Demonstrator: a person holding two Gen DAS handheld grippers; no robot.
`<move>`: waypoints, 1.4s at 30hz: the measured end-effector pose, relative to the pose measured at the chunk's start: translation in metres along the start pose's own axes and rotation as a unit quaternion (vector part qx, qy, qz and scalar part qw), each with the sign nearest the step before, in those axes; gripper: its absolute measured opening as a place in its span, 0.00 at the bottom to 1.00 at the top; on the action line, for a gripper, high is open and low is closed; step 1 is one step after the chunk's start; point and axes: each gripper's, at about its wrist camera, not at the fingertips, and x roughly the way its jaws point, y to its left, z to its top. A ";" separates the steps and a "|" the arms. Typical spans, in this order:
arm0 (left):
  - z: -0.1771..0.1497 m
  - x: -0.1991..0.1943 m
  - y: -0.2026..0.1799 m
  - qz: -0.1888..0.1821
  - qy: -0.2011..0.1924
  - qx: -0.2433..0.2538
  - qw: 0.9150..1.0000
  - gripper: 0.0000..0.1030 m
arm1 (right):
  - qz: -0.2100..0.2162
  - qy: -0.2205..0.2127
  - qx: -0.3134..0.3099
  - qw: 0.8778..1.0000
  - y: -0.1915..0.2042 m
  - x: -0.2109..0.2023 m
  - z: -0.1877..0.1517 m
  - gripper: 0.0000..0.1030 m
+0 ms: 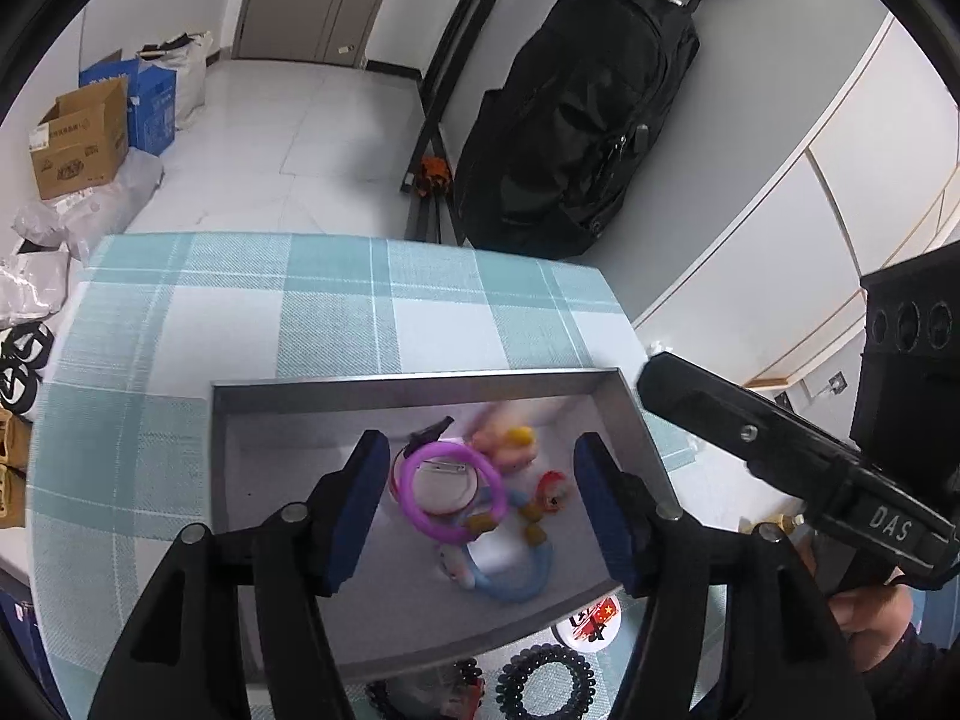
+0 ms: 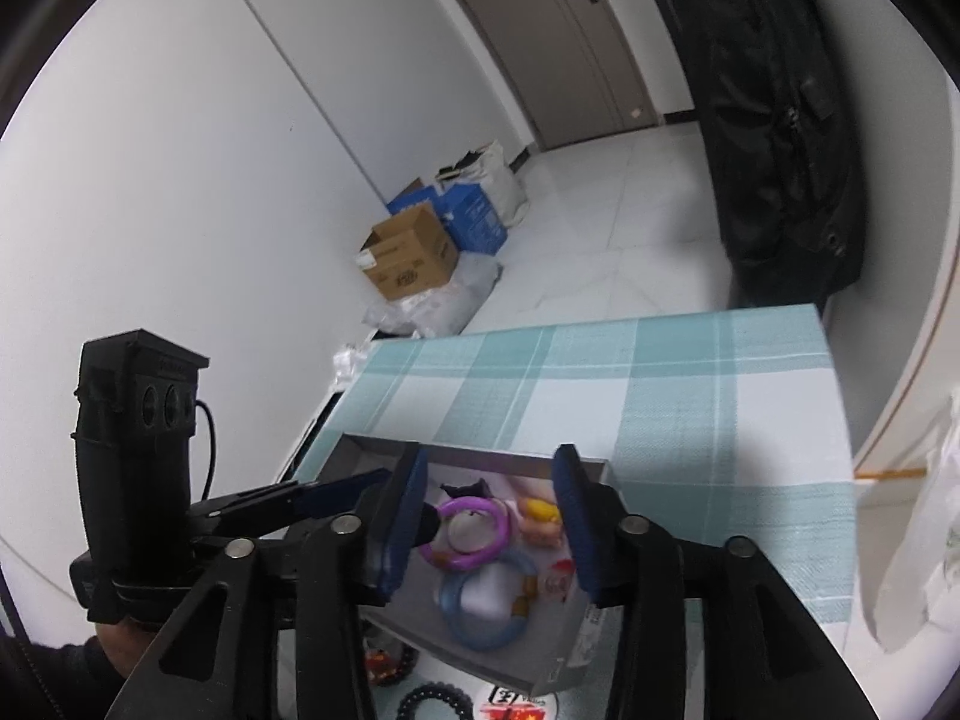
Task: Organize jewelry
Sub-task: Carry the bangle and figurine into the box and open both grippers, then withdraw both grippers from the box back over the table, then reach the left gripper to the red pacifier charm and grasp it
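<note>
The left claw (image 1: 480,510) is seen with its blue-padded jaws spread apart above a shallow grey rectangular tray (image 1: 414,387), and nothing is gripped between them. The right claw (image 2: 495,525) is likewise parted over the same tray (image 2: 576,654), with nothing clamped; its body is seen from the left wrist view beside the tray's right wall, marked with the white letters "DAS".

Inside the tray a heap of jewelry is gathered: a purple plastic ring bangle (image 1: 450,495) lying flat over a round pin-back badge (image 1: 441,483), a light-blue plastic ring (image 1: 516,582) just nearer the camera, a blurred pink and yellow trinket (image 1: 510,444) toward the far wall, a small red and white charm (image 1: 552,489), and a small black clip (image 1: 429,433). The tray's long axis is laid across the left wrist view, its far wall toward the tabletop's far edge.

The tray is carried by a tabletop under a teal and white checked cloth (image 1: 336,312). Just outside the near wall a black spiral hair tie (image 1: 546,687) and a round badge with a red flag print (image 1: 591,621) are found; the badge's writing cannot be read.

Beyond the tabletop a black backpack (image 1: 576,120), a brown cardboard box (image 1: 81,141) with unreadable print and a blue carton (image 1: 153,105) are seen.
</note>
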 end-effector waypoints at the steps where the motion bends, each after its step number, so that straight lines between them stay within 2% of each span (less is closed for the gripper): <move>1: -0.001 -0.004 -0.001 0.005 -0.007 0.001 1.000 0.58 | -0.001 -0.004 0.002 1.000 0.000 -0.003 0.000 0.48; 3: -0.002 -0.011 -0.002 0.011 -0.014 0.006 1.000 0.58 | -0.006 -0.012 0.006 1.000 0.000 -0.009 -0.001 0.50; 5: -0.004 -0.019 -0.005 0.022 -0.026 0.014 0.999 0.58 | -0.010 -0.017 0.008 1.000 0.000 -0.015 -0.003 0.57; 12: -0.022 -0.041 -0.013 0.095 -0.066 0.050 0.992 0.58 | -0.017 -0.025 -0.010 0.999 0.015 -0.037 -0.010 0.72; 15: -0.027 -0.049 -0.012 0.093 -0.070 0.047 0.992 0.58 | -0.026 -0.038 -0.020 0.999 0.022 -0.048 -0.015 0.80; 18: -0.032 -0.055 -0.013 0.100 -0.077 0.050 0.991 0.58 | -0.035 -0.035 -0.022 0.999 0.025 -0.051 -0.020 0.81; 23: -0.040 -0.066 -0.010 0.101 -0.086 0.047 0.990 0.59 | -0.060 -0.026 -0.064 0.996 0.038 -0.053 -0.032 0.82; 28: -0.052 -0.068 0.002 0.095 -0.066 0.026 0.993 0.61 | -0.070 -0.014 -0.051 0.996 0.036 -0.056 -0.046 0.84; 30: -0.057 -0.069 0.005 0.091 -0.059 0.015 0.994 0.70 | -0.070 -0.011 -0.045 0.996 0.035 -0.058 -0.051 0.84; 33: -0.064 -0.068 0.009 0.083 -0.045 0.007 0.996 0.71 | -0.073 -0.005 -0.041 0.996 0.035 -0.059 -0.056 0.84; 36: -0.070 -0.062 0.010 0.056 -0.020 -0.001 0.998 0.71 | -0.081 0.001 -0.046 0.996 0.036 -0.060 -0.062 0.84; 39: -0.076 -0.049 0.004 0.043 0.009 0.015 0.999 0.71 | -0.086 0.007 -0.047 0.995 0.035 -0.060 -0.065 0.84; 42: -0.082 -0.035 -0.010 0.049 0.029 0.050 0.997 0.71 | -0.087 0.013 -0.043 0.995 0.033 -0.061 -0.067 0.84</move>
